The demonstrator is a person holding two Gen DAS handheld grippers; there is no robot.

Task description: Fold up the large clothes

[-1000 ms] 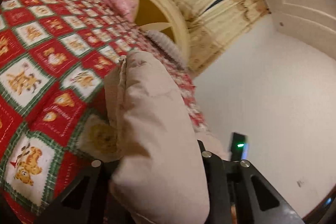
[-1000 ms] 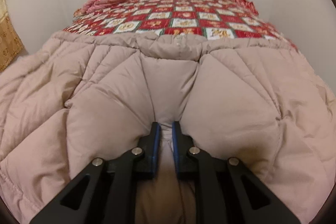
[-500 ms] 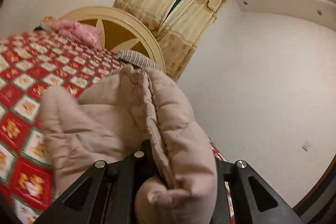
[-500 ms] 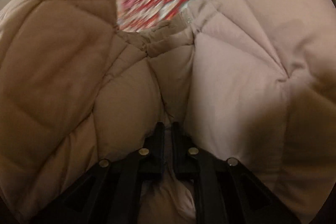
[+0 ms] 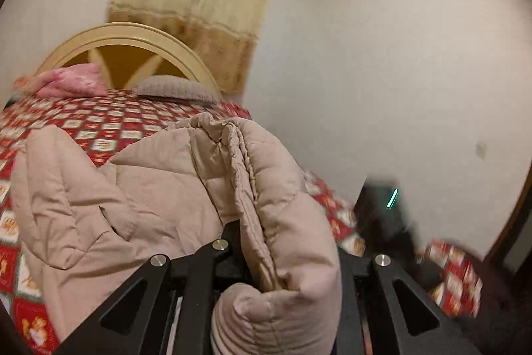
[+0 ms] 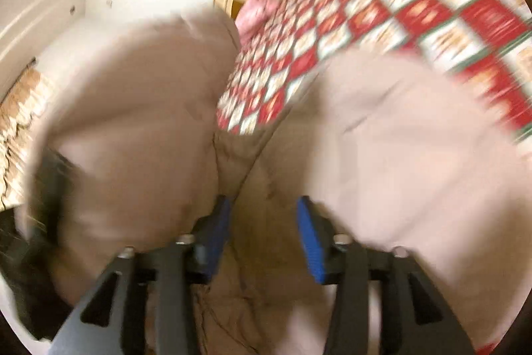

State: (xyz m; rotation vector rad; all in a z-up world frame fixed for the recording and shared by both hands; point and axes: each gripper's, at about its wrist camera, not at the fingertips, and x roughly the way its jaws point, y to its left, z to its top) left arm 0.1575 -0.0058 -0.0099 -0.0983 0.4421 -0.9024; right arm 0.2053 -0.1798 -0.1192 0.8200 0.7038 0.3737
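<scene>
A large beige puffy down coat (image 5: pixel 159 188) lies on the bed, partly folded over itself. My left gripper (image 5: pixel 282 258) is shut on a thick edge of the coat, which bulges out between the black fingers and hides the tips. In the right wrist view the coat (image 6: pixel 382 155) fills most of the blurred frame. My right gripper (image 6: pixel 262 222) is open, its blue pads (image 6: pixel 309 242) spread apart with coat fabric lying between them.
The bed has a red, white and green checked cover (image 5: pixel 99 118), a pink pillow (image 5: pixel 69 84), a striped pillow (image 5: pixel 173 87) and a round cream headboard (image 5: pixel 123 39). Beige curtains (image 5: pixel 199 5) hang behind. A dark device with a green light (image 5: pixel 385 202) stands by the white wall.
My right gripper has opened; it was shut on the coat. Both grippers have swung, and the left one has carried its coat edge over the rest of the coat.
</scene>
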